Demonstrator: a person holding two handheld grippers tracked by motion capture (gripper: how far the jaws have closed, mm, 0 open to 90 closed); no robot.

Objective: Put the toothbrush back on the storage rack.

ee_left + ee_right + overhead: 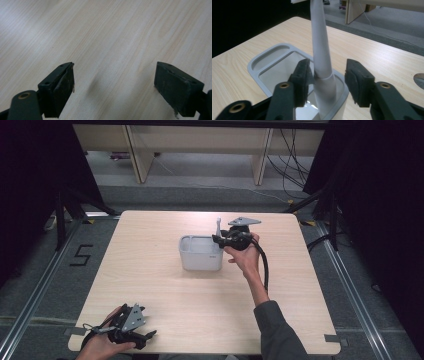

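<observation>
- Two claws noted: right claw (327,82) released, jaws astride upright white handle (320,50), long axis vertical, standing in grey bin (200,253) mid-counter.
- Left claw (113,87) released, idle at near-left counter corner.

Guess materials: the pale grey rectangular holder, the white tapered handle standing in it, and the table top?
Pale grey rectangular holder: likely moulded plastic, smooth rounded rim, soft sheen. White tapered handle: probably matte plastic, with a seam ring low down. Table top: light wood-grain look, probably laminate; even printed streaks, low gloss.
</observation>
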